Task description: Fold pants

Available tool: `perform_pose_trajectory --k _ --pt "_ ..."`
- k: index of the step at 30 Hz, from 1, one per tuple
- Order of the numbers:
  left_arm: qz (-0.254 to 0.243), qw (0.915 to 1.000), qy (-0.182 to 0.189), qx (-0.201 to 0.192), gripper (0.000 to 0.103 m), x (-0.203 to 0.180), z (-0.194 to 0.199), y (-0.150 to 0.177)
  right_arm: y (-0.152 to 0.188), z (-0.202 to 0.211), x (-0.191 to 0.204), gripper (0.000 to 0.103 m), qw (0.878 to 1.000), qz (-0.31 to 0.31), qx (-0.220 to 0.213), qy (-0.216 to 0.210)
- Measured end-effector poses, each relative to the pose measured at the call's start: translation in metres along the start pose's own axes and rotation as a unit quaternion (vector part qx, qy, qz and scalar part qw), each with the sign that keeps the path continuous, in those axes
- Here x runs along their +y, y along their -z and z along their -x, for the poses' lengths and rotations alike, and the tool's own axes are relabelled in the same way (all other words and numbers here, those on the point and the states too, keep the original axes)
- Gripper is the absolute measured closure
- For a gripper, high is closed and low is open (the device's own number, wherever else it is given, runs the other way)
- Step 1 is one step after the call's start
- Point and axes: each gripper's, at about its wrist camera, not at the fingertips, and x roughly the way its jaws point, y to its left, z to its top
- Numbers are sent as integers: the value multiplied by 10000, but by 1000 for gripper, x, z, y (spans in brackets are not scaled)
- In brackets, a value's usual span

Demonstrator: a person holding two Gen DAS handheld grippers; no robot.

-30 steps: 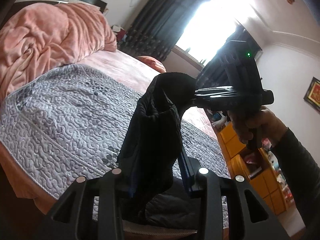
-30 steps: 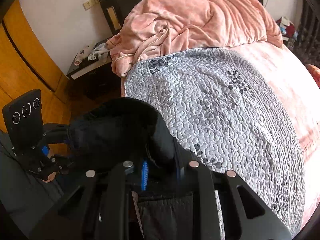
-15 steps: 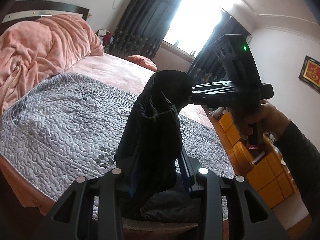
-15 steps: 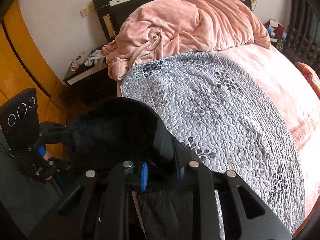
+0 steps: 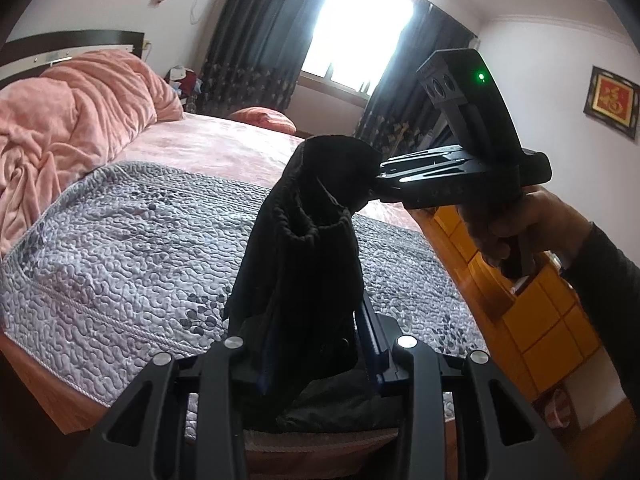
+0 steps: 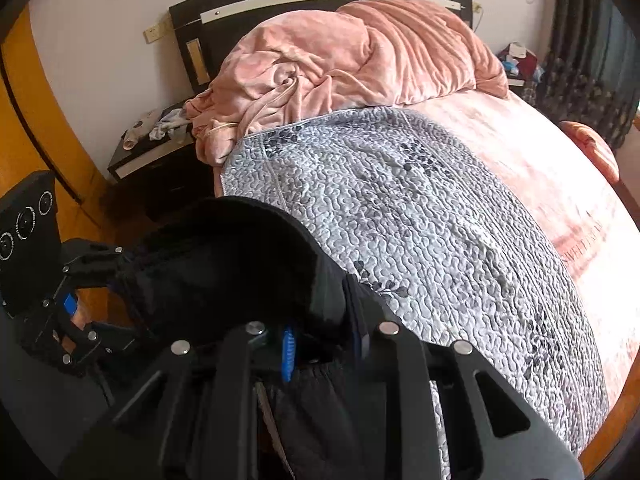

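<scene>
The black pants [image 5: 304, 264] are held up in the air above the near edge of the bed, stretched between the two grippers. Their elastic waistband is gathered into a dark bunch, and the rest of the cloth hangs down, with a lower part resting on the grey quilted cover [image 5: 132, 256] at the bed's edge. In the right wrist view the pants [image 6: 240, 272] are seen as a dark arch of cloth spanning from one gripper to the other.

The left gripper [image 5: 316, 364] is closed on one part of the waistband, the cloth being pinched between its fingers. The right gripper [image 5: 374, 184] is clamped on the opposite part of the waistband, higher up, and is carried by the right hand [image 5: 520, 228], which is wrapped around its handle. From the right wrist view, the right gripper [image 6: 324, 344] is seen pressed onto the cloth, and the left gripper [image 6: 120, 292] is seen at the far left with cloth drawn into its fingers.

The grey quilted cover is spread over a pink sheet [image 6: 560, 200]. A crumpled pink blanket [image 6: 352, 56] is piled against the dark headboard [image 6: 256, 0]. A dark nightstand [image 6: 156, 160] stands beside the bed, with small items on top. Dark curtains [image 5: 256, 36] frame a bright window [image 5: 360, 20], and yellow drawers [image 5: 548, 320] are seen beyond the bed.
</scene>
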Motion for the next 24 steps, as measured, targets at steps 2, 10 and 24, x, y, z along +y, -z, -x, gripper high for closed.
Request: perform_pose_trajectory --k 2,10,24 --pt "-74 10000 -5 27 67 -5 -1 1 5 3 0 83 10000 -33 -27 51" --pt "-356 9993 -10 114 68 -23 -3 8 26 14 4 83 9995 -67 -90 306" --pt "-867 9958 33 286 68 -59 -15 20 61 26 5 82 9961 -221 -52 857"
